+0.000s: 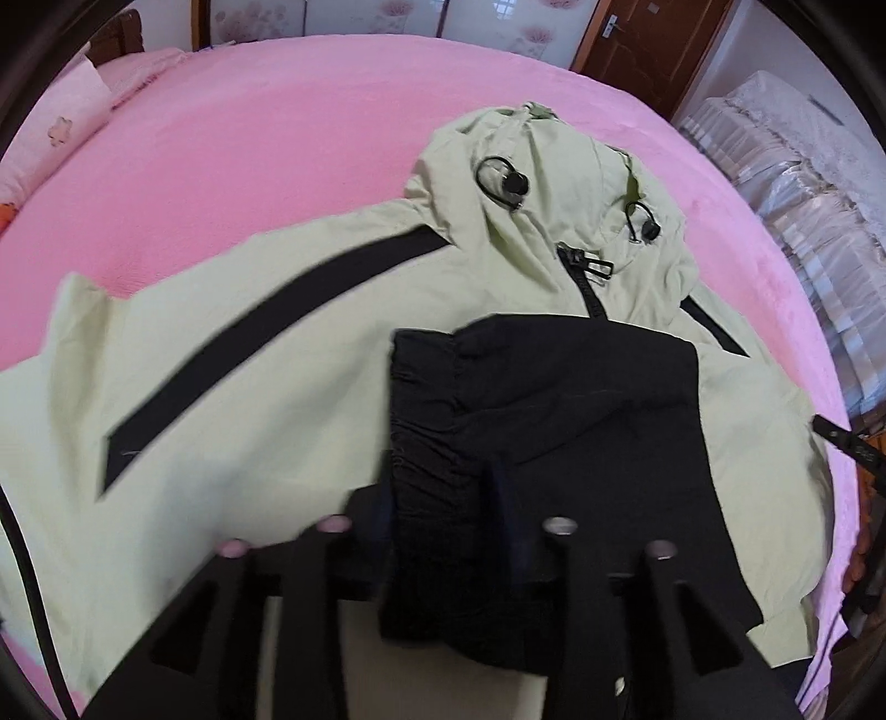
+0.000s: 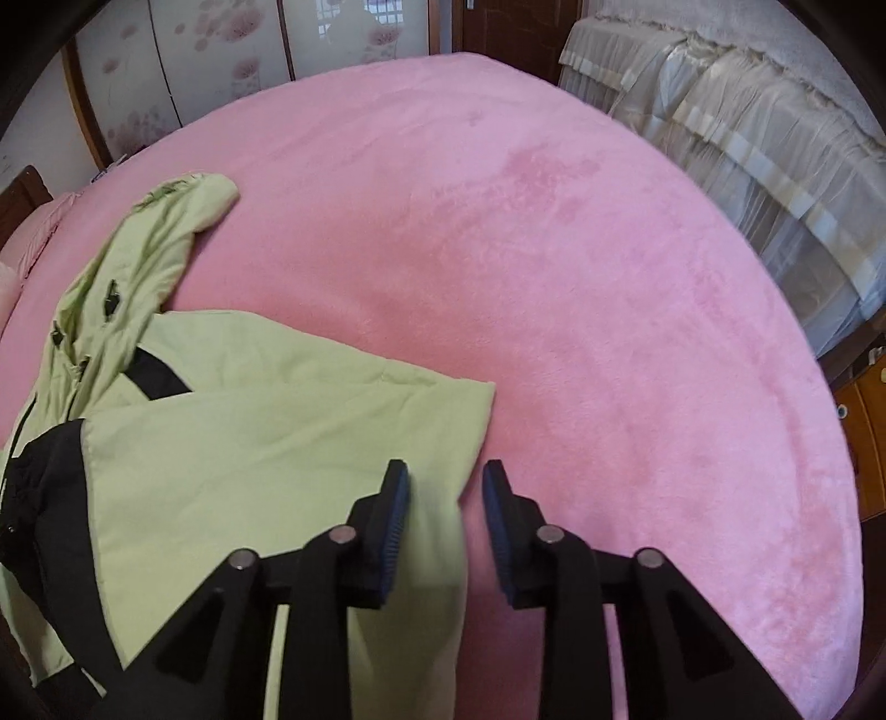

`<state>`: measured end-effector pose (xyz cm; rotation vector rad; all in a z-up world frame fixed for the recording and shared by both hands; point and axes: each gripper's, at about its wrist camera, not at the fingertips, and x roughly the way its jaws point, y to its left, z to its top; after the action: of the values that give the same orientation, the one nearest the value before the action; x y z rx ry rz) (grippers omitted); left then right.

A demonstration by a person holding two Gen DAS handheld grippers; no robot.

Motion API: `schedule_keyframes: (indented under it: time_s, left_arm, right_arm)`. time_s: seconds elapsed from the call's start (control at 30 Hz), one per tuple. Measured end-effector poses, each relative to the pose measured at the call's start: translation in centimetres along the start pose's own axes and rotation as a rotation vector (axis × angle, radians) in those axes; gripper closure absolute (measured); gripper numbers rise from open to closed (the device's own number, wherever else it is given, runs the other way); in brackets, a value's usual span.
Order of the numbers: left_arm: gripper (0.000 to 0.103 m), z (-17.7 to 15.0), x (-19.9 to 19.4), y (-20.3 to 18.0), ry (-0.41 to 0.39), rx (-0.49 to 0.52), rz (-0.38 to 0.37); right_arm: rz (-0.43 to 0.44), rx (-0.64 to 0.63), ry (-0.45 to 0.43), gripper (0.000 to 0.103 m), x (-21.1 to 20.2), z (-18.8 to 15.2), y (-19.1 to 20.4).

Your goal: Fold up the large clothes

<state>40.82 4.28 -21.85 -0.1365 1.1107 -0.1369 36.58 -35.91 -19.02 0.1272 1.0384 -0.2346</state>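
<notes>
A pale green hooded jacket (image 1: 249, 360) with black stripes lies spread on the pink bed (image 1: 249, 138), its hood (image 1: 526, 166) at the far end. A black elastic-cuffed sleeve end (image 1: 443, 415) lies folded across its chest. My left gripper (image 1: 440, 487) stands over that cuff, its fingers apart with the bunched black cloth between them. In the right wrist view the jacket (image 2: 249, 443) fills the left side. My right gripper (image 2: 446, 487) is open at its right-hand edge. The green hem runs between the pads, and the right fingertip (image 2: 495, 498) is over the bare bed (image 2: 609, 332).
A second bed with a cream frilled cover (image 2: 747, 138) stands close on the right. A wooden door (image 1: 653, 44) and flowered wardrobe panels (image 2: 221, 55) are behind. A pink pillow (image 1: 66, 122) lies at the far left. Bare pink blanket stretches right of the jacket.
</notes>
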Motion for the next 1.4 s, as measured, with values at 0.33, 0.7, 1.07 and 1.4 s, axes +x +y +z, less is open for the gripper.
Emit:
schedule_keyframes:
  time_s: [0.33, 0.7, 1.07, 1.4]
  left_arm:
    - [0.029, -0.2, -6.8, -3.1, -0.211, -0.033, -0.032]
    - [0.041, -4.0, -0.1, -3.9, -0.066, 0.029, 0.060]
    - [0.041, -3.8, 0.2, -4.6, -0.050, 0.080, 0.100]
    - [0.027, -4.0, -5.5, -5.6, -0.076, 0.063, 0.106]
  right_arm:
    - [0.233, -0.177, -0.094, 0.067, -7.2, -5.4, 10.5]
    - [0.104, -0.209, -0.024, 0.071, -2.1, -10.0, 9.9]
    - [0.027, -0.043, -0.002, 0.102, -2.0, -9.7, 1.5]
    - [0.120, 0.027, 0.000, 0.097, -7.8, -10.4, 3.0]
